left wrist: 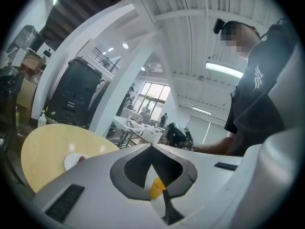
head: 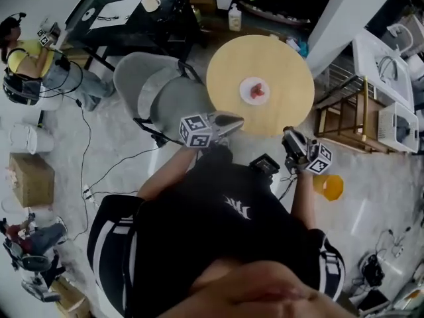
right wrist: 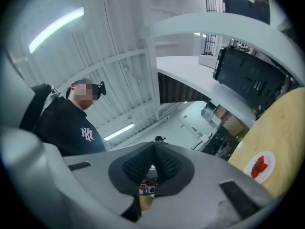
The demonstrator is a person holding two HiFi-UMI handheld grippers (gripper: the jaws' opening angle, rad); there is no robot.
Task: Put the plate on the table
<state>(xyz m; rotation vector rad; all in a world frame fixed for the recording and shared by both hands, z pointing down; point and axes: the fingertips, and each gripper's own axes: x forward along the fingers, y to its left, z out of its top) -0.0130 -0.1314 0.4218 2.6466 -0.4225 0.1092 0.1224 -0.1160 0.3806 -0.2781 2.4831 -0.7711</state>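
A small white plate (head: 254,91) with red fruit on it lies near the middle of the round yellow table (head: 285,65). My left gripper (head: 233,120) is shut and empty, its tip at the table's near edge. To the right, my right gripper (head: 289,138) hangs just off the table's near right edge, also shut with nothing in it. The left gripper view shows its jaws (left wrist: 151,148) closed, with the plate (left wrist: 74,161) far off at lower left. In the right gripper view the jaws (right wrist: 153,146) are closed, and the plate (right wrist: 259,166) sits on the table (right wrist: 283,123) at right.
A grey chair (head: 156,91) stands against the table's left side. A wooden rack (head: 348,121) and white appliances are at the right. An orange cup (head: 329,187) and cables lie on the floor. A seated person (head: 33,65) is at far left, beside a black desk (head: 132,15).
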